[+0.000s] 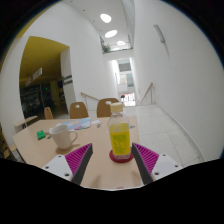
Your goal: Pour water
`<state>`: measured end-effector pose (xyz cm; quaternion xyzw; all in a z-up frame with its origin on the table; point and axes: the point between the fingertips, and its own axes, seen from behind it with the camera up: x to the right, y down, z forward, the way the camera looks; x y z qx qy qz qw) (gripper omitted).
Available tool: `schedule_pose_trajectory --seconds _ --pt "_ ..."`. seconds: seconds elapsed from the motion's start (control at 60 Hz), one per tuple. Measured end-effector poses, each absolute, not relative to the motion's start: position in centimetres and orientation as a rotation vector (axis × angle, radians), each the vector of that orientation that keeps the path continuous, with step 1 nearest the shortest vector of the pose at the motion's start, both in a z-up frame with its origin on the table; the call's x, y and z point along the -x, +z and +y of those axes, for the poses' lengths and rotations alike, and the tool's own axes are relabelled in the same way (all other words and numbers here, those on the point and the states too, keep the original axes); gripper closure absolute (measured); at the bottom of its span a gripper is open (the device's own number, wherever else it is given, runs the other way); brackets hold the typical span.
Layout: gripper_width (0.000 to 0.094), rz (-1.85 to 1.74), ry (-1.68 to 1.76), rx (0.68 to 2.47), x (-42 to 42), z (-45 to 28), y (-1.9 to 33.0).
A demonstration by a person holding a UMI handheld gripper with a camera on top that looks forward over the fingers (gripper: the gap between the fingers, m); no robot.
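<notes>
Gripper (113, 158) spread wide, pink pads (78, 156) flanking a clear bottle (120, 139) of yellow liquid with a gap on each side. Bottle upright on the wooden table (45, 145). White cup (63, 135) left of the bottle, apart.

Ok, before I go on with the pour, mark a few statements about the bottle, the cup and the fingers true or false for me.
1. The clear plastic bottle of yellow liquid stands upright. True.
2. The bottle lies beyond the white cup, far from the fingers. False: it stands between the fingers, just ahead of the gripper.
3. The fingers are shut empty. False: they are open, with a gap at either side of the bottle.
4. The white cup rests on the light wooden table, to the side of the bottle. True.
5. Wooden chairs stand beyond the table. True.
</notes>
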<state>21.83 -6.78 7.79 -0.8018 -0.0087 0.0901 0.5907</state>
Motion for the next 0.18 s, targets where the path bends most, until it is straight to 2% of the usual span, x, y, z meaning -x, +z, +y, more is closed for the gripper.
schedule_pose_trajectory --seconds 0.183 --pt "0.0079 0.006 0.376 1.828 -20.6 -12.3 7.8"
